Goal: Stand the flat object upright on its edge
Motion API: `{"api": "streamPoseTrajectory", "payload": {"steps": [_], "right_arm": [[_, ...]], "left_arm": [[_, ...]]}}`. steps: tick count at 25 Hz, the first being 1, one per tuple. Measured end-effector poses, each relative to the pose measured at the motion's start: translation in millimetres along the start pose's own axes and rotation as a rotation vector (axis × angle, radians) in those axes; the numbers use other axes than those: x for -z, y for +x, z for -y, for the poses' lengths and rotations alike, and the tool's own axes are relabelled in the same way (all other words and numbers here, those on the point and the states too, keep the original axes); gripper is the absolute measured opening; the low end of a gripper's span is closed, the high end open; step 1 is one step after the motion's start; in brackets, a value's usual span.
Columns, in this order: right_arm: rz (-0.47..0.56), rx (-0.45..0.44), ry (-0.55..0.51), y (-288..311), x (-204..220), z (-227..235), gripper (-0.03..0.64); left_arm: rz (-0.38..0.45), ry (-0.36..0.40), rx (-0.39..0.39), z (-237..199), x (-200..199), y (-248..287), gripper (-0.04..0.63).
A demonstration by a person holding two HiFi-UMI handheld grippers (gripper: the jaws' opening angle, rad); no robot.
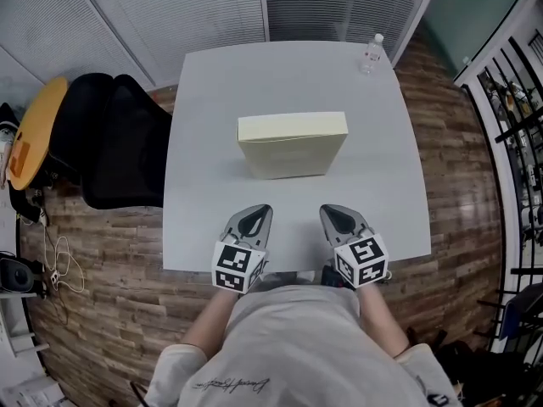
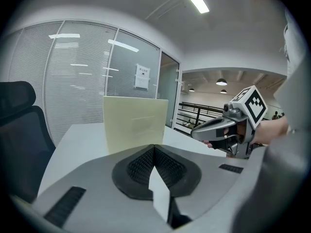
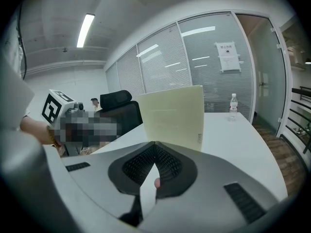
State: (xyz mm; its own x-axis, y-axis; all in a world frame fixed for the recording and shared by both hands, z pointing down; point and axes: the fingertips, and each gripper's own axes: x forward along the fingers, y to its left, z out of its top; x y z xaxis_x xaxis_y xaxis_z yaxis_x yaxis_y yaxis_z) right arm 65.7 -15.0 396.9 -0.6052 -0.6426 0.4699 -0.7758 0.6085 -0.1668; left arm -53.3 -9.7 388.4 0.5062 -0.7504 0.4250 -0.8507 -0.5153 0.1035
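Clearly, the cream box [image 1: 292, 145] stood upright on its edge near the middle of the bench [image 1: 204, 100], well apart from the left gripper [image 1: 259, 214] and the right gripper [image 1: 333, 214], both with fingers pressed together and empty.

Ahead of the fingers [image 1: 254, 225], the box [image 1: 293, 142] looks like smooth, matt card. The table [image 1: 212, 100] beneath them is smooth, matt grey. Their pads [image 2: 141, 166] are ribbed black rubber.
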Motion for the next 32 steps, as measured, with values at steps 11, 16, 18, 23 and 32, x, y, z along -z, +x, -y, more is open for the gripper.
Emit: {"api": "streamPoseTrajectory", "payload": {"steps": [11, 16, 18, 23, 32], "right_arm": [[-0.002, -0.007, -0.007, 2.7, 1.7, -5.9, 0.025], [0.0, -0.01, -0.003, 1.7, 1.5, -7.3, 0.025], [-0.001, -0.012, -0.003, 1.7, 2.1, -8.1, 0.025], [-0.002, -0.02, -0.01, 0.8, 1.2, -11.1, 0.025], [-0.005, -0.031, -0.021, 2.0, 0.7, -16.2, 0.025]], "left_arm": [[0.012, 0.005, -0.004, -3.7, -3.3, -4.5, 0.011], [0.014, 0.012, 0.002, -2.2, -5.0, -4.2, 0.011], [0.014, 0.017, 0.003, -1.7, -5.6, -5.0, 0.012], [0.004, 0.033, 0.009, 0.5, -4.8, -7.4, 0.011], [-0.005, 0.06, 0.005, 1.7, -2.5, -9.8, 0.011]]}}
